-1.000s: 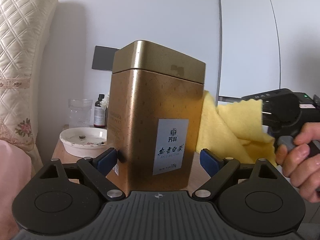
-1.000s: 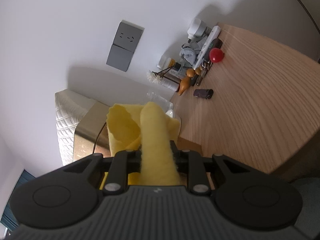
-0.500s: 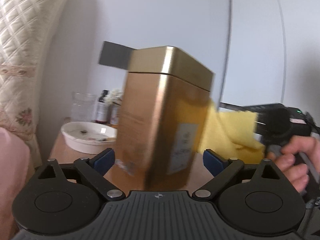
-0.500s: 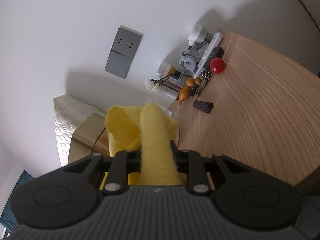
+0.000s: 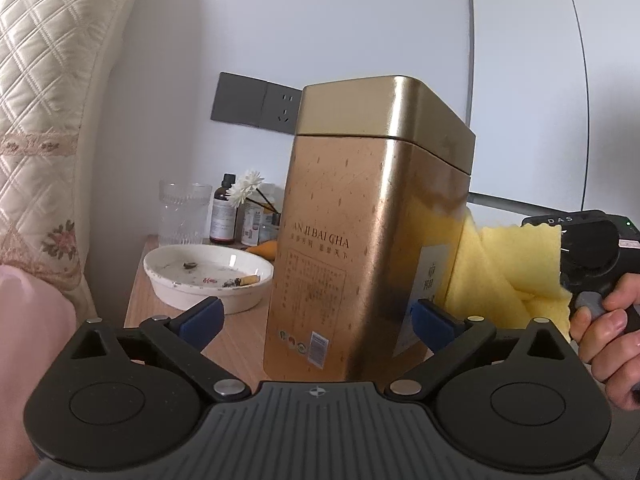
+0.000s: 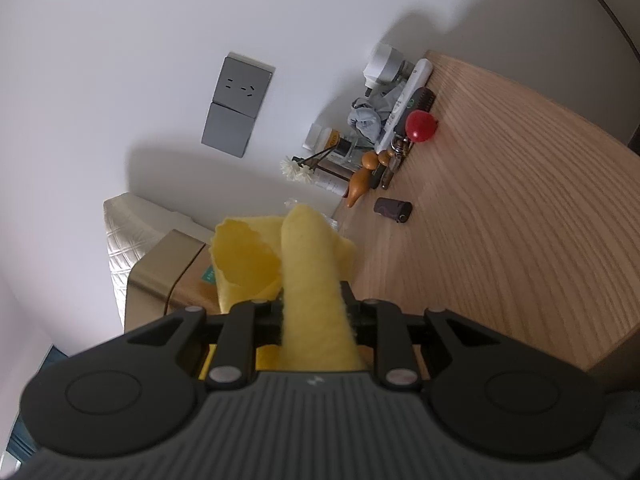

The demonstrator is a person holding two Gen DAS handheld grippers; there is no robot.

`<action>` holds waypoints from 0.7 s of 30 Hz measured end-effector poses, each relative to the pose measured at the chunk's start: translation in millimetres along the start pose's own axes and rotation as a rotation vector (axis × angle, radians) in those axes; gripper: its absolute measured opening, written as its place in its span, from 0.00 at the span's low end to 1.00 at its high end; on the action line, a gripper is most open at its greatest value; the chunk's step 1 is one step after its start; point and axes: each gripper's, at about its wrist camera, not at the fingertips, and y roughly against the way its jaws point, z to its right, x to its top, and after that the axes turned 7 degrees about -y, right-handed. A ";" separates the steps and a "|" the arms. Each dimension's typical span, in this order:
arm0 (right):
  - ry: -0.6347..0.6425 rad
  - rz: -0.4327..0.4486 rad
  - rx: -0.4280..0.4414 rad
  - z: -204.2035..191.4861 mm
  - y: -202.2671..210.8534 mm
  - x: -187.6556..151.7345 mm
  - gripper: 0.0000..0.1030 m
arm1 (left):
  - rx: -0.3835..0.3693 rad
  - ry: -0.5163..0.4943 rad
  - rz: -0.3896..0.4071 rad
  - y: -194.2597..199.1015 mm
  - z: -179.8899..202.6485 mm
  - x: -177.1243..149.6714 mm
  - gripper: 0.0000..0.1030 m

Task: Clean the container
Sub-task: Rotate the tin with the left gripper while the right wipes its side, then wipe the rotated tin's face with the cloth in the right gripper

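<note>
Tall gold rectangular metal tea tin (image 5: 372,216) stands upright on the light wooden surface (image 5: 236,340), just beside a white ceramic dish (image 5: 208,280). Rigid, smooth, likely slippery and fairly light; best taken low across two flat faces. My left tongs (image 5: 316,318) are opening wide, tin between the blue pads, neither pressing. My right tongs (image 6: 314,312) are clamped on a soft yellow cloth (image 6: 304,264) touching the tin's side.
</note>
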 end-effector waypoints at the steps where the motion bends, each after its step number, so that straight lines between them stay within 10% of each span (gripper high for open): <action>1: 0.002 0.000 0.001 -0.7 0.4 -0.4 0.23 | -0.006 0.001 0.001 -5.1 -2.1 1.3 1.00; 13: 0.020 -0.006 -0.004 -4.6 -6.7 -2.5 0.23 | -0.195 -0.009 -0.031 -48.8 -17.0 13.3 1.00; 21: 0.049 -0.001 -0.021 -11.4 -16.9 1.7 0.23 | -0.112 -0.041 0.019 -64.1 1.1 25.8 0.99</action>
